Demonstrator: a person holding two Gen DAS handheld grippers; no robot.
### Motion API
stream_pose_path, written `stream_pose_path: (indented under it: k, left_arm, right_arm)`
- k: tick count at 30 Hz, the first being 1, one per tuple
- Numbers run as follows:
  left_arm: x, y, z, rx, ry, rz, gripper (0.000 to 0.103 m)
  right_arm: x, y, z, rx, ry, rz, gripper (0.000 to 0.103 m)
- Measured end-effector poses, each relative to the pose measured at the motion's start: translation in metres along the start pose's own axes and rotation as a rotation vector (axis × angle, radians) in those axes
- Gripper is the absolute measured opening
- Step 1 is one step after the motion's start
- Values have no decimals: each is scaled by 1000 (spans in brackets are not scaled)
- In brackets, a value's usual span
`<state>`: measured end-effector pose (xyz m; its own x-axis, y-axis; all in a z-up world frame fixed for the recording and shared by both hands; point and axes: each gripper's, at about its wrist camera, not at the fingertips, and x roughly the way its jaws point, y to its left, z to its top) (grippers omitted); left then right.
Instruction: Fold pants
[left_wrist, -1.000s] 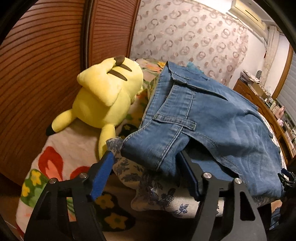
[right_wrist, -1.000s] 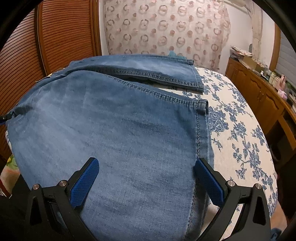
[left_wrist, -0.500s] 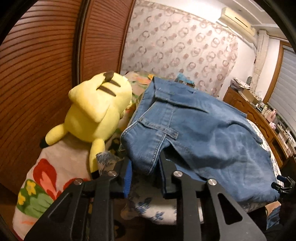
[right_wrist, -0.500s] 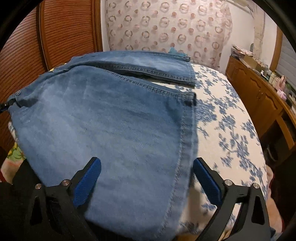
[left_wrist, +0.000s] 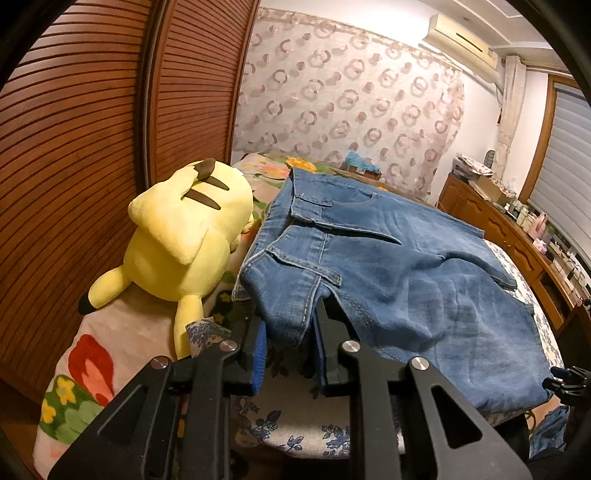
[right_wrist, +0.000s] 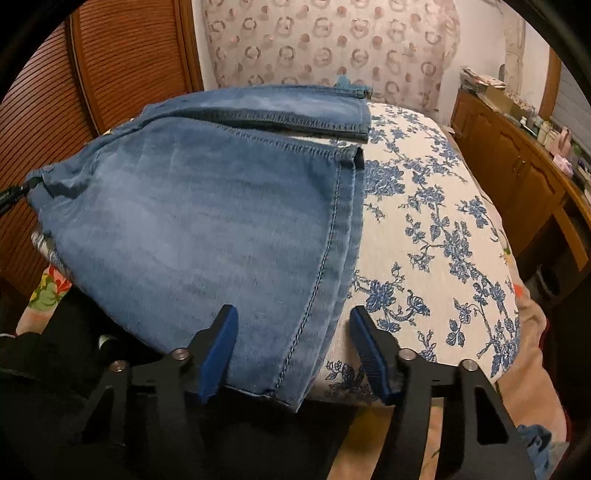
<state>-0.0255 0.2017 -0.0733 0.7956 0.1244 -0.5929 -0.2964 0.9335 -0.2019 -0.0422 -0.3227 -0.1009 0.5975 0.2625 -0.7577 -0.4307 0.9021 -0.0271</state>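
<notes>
Left wrist view: left hand-held gripper (left_wrist: 290, 345), wide a second ago, now pinched narrow on the waistband corner of the pants (left_wrist: 388, 280) at the bed's (left_wrist: 295, 424) near edge beside the plush toy (left_wrist: 184, 236), grasp secured; right wrist view: right hand-held gripper (right_wrist: 291, 350) narrowing, still unclosed, straddling the pants' (right_wrist: 207, 221) leg edge, grasp pending.
</notes>
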Motion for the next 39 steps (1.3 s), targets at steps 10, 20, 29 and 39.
stream_pose_path:
  k: [10, 20, 29, 39]
  left_arm:
    - [-6, -15, 12, 25, -28, -27, 20]
    - [-10, -35, 32, 79, -90, -54, 18]
    - [-17, -45, 59, 53, -164, -87, 18]
    - [-12, -59, 89, 106, -211, -88, 18]
  right_arm:
    - [3, 2, 5, -28, 3, 9, 40]
    - [-1, 4, 12, -68, -17, 75, 9]
    - [-41, -11, 48, -68, -170, 77, 8]
    - [-52, -20, 82, -91, -290, 47, 6]
